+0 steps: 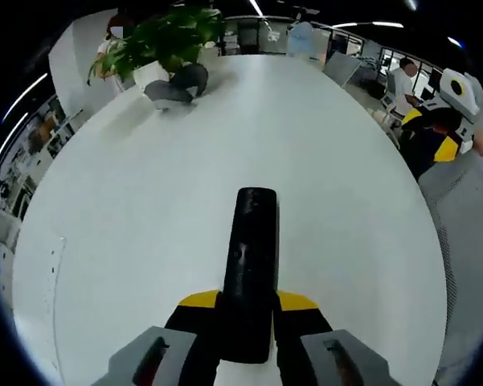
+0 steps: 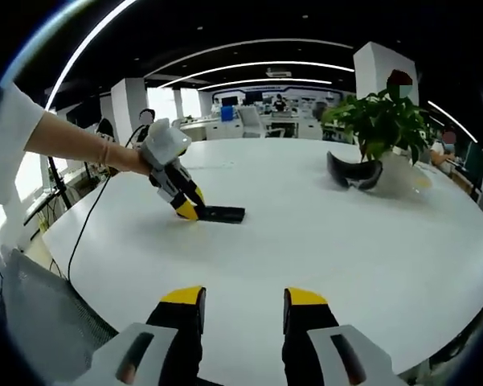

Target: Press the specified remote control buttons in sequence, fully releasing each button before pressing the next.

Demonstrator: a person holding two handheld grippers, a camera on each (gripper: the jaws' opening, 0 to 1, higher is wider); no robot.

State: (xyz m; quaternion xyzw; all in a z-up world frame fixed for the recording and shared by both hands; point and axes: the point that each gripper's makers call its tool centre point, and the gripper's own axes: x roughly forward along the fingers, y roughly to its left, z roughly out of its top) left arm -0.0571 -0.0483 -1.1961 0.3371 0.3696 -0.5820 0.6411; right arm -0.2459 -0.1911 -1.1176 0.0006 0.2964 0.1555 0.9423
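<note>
Remote (image 1: 251,265) lies flat on white desk (image 1: 128,241), near end clamped between left gripper (image 1: 247,322) jaws. Slim, stiff, light, likely slick plastic; hold by the sides of the lower body, buttons left free. Plant (image 1: 165,36) at far edge.

Right gripper (image 2: 243,310): jaws apart, empty, hovering well apart from remote. Open office, ceiling strip lights.

Close over remote (image 1: 253,265); distant across shared table (image 2: 345,241).
</note>
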